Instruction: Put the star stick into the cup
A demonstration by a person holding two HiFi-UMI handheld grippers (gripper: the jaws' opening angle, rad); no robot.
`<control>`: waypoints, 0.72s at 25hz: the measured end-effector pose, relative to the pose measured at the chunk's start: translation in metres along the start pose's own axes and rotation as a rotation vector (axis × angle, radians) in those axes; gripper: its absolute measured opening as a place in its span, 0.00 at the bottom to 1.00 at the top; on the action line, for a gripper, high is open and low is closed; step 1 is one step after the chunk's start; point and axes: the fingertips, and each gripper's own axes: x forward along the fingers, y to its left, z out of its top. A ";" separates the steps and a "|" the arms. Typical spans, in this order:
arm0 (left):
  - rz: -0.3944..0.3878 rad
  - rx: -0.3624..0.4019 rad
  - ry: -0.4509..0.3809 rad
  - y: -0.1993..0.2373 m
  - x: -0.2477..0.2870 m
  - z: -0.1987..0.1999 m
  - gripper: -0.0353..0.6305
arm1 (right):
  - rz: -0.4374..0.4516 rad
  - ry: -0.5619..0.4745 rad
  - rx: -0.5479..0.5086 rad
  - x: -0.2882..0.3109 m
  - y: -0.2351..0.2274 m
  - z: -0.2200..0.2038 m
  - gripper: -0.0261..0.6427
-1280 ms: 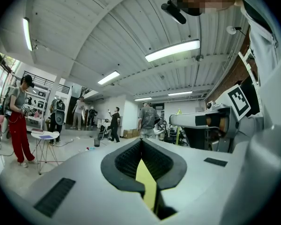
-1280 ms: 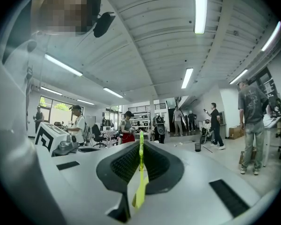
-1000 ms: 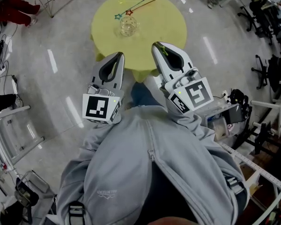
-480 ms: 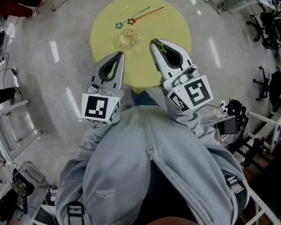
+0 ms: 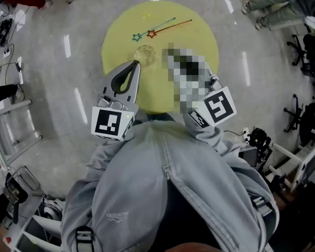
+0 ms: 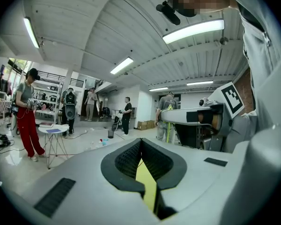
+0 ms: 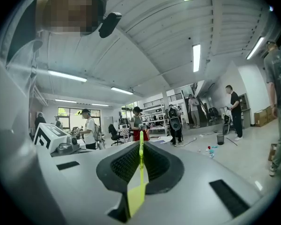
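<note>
Right gripper view: green stick (image 7: 141, 157) clamped in gripper (image 7: 141, 142) (head view obscured)

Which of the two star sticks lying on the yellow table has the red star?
The right-hand stick, whose dark red shaft runs up to the right. The other stick, just left of it, has a blue-green star and shaft.

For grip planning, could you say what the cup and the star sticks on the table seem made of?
Cup: clear glass or plastic; the yellow table shows through. Star sticks: thin, coloured, probably plastic or wire; too small to tell.
</note>
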 end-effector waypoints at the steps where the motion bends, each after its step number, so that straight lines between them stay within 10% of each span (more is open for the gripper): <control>1: 0.004 0.001 0.001 0.000 0.004 0.000 0.08 | 0.014 0.002 0.004 0.002 -0.003 -0.001 0.09; 18: 0.008 0.010 0.009 0.000 0.024 0.005 0.08 | 0.061 -0.017 -0.018 0.018 -0.019 0.012 0.09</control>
